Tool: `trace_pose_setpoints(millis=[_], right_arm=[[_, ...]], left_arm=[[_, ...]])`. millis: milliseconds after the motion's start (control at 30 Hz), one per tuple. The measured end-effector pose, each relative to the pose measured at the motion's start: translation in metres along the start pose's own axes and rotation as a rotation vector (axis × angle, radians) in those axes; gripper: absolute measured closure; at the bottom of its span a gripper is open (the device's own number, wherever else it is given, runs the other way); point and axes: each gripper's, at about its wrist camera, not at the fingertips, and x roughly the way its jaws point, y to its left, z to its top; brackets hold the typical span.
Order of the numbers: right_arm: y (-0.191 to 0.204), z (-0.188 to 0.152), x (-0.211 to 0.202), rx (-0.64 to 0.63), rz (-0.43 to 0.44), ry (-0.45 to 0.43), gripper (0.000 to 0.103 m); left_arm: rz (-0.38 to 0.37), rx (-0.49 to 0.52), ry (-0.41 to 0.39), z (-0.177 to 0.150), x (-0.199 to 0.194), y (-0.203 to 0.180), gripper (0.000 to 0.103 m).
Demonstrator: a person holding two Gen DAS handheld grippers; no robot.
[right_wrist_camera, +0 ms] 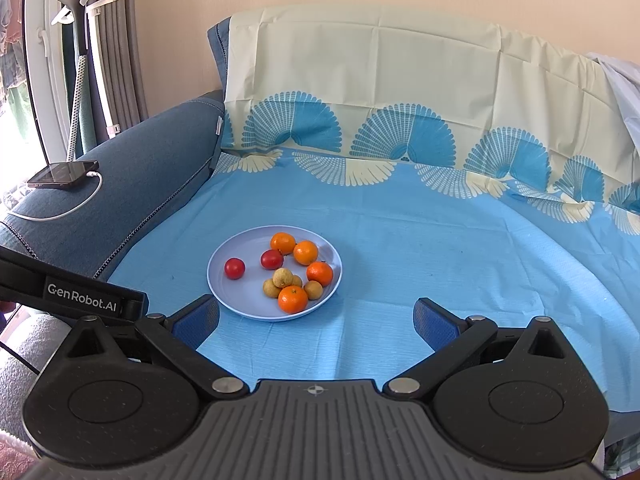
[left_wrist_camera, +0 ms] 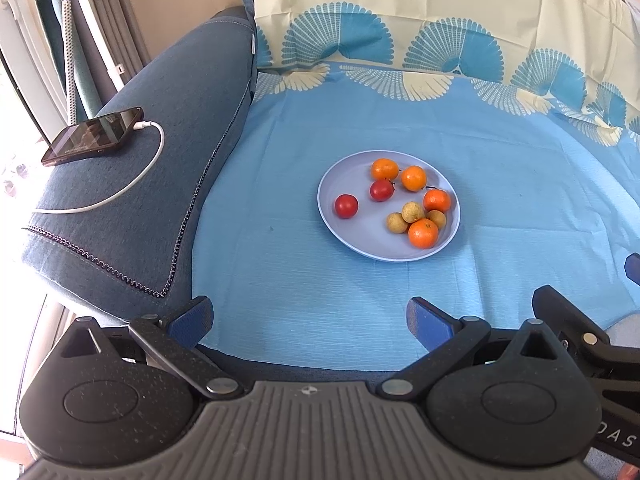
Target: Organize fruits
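Resting on the blue cloth (right_wrist_camera: 420, 264) spread over the sofa seat: pale blue plate (left_wrist_camera: 344, 232) carrying four oranges (left_wrist_camera: 423, 233), two red tomatoes (left_wrist_camera: 346, 205) and small tan fruits (left_wrist_camera: 412, 212), all loose and mostly crowding the plate's far side from the phone (left_wrist_camera: 94, 136). Hovering short of the plate, well apart from it: left tool (left_wrist_camera: 310, 320) and right tool (right_wrist_camera: 316, 320), both spread wide and holding nothing. Likely risks: round fruit rolling off the shallow rim when nudged, thin-skinned tomatoes bruising under a hard pinch, and the plate tipping or sliding on the soft cushion.

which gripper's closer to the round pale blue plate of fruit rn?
Right, probably. The round pale blue plate sits just past the open right gripper, off its left finger. The open left gripper faces the plate squarely, with more blue cloth between.
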Motion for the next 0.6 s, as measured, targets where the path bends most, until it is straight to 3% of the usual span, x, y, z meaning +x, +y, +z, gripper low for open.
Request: trace_pose_setpoints(millis=[600], right_arm=[[0.002,-0.0008,0.0026,0.004,-0.002,0.005,0.001]], left_arm=[[-0.001,0.007,0.007,0.0003,0.0023,-0.0006,0.0]])
